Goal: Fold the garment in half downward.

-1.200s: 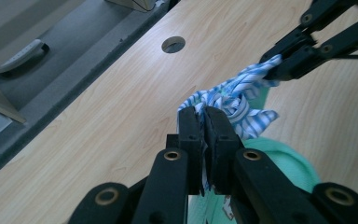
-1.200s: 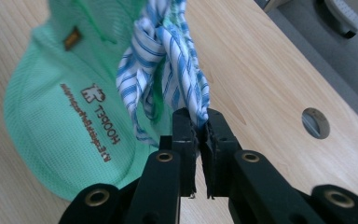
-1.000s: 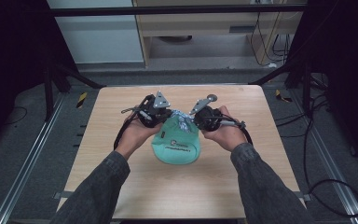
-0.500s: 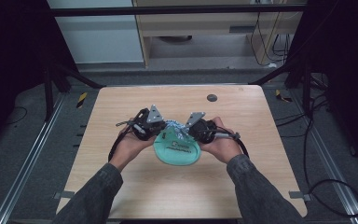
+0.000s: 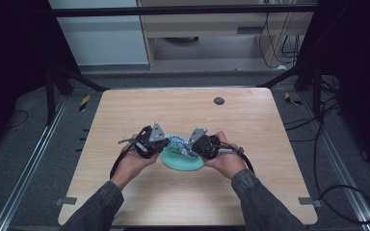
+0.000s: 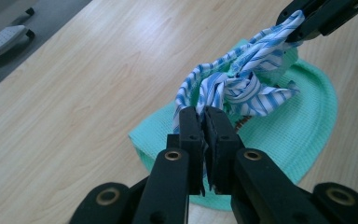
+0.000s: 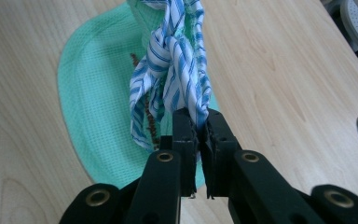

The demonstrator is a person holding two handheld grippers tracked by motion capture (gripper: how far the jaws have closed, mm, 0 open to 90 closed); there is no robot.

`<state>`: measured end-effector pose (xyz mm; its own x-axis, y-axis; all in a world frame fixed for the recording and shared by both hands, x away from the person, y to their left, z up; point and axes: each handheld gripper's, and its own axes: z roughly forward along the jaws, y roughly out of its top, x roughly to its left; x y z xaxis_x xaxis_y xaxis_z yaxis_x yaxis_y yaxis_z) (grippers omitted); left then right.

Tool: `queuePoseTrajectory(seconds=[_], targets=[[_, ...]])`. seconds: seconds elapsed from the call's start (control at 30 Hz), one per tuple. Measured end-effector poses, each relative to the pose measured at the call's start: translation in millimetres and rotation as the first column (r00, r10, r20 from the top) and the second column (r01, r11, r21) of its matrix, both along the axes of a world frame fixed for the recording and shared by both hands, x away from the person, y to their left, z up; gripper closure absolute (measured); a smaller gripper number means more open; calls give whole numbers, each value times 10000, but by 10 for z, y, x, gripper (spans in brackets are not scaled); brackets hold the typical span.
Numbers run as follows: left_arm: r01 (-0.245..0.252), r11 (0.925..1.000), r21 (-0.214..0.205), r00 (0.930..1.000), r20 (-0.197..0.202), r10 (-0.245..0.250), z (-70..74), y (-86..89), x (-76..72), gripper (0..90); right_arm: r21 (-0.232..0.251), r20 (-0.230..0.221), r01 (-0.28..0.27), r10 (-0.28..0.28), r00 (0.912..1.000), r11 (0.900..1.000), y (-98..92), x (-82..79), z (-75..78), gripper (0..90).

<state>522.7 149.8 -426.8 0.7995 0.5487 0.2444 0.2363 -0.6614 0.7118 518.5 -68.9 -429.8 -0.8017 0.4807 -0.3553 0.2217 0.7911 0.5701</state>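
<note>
Left claw [image 6: 204,122] and right claw [image 7: 196,122] each clamp one end of the knotted blue-striped cloth strip [image 6: 242,84] above the green waffle-knit cloth [image 6: 303,121] on the worktop [image 5: 183,110]. Soft, light fabric: grip near the tips.

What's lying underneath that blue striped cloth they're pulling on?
A green waffle-knit cloth lies flat on the table under the knotted striped cloth. Brown marks on the green show beside the stripes in the right gripper view; the rest there is covered.
</note>
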Motion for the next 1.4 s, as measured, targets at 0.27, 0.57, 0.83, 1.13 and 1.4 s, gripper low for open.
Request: queuePoseTrajectory(seconds=[0.27, 0.57, 0.83, 1.13, 1.4], targets=[[81, 9999, -127, 9998, -205, -84, -139, 48, -109, 863, 137, -215, -84, 87, 9997, 9999, -21, -100, -144, 844], [80, 9998, -192, 9997, -246, -85, -253, 80, -238, 863, 155, -274, -294, 298, 9992, 9994, -32, -165, -202, 840], [18, 9991, -415, 9993, -378, -34, -366, 133, -354, 872, 144, -484, -607, 613, 9969, 9981, -8, -247, -274, 827], [-12, 9981, -623, 9988, -492, -19, -427, 153, -427, 895, 213, -517, -684, 695, 9962, 9974, 0, -294, -321, 829], [-104, 9975, -695, 9988, -479, 71, -421, 155, -414, 900, 225, -539, -735, 746, 9958, 9970, 2, -307, -326, 831]])
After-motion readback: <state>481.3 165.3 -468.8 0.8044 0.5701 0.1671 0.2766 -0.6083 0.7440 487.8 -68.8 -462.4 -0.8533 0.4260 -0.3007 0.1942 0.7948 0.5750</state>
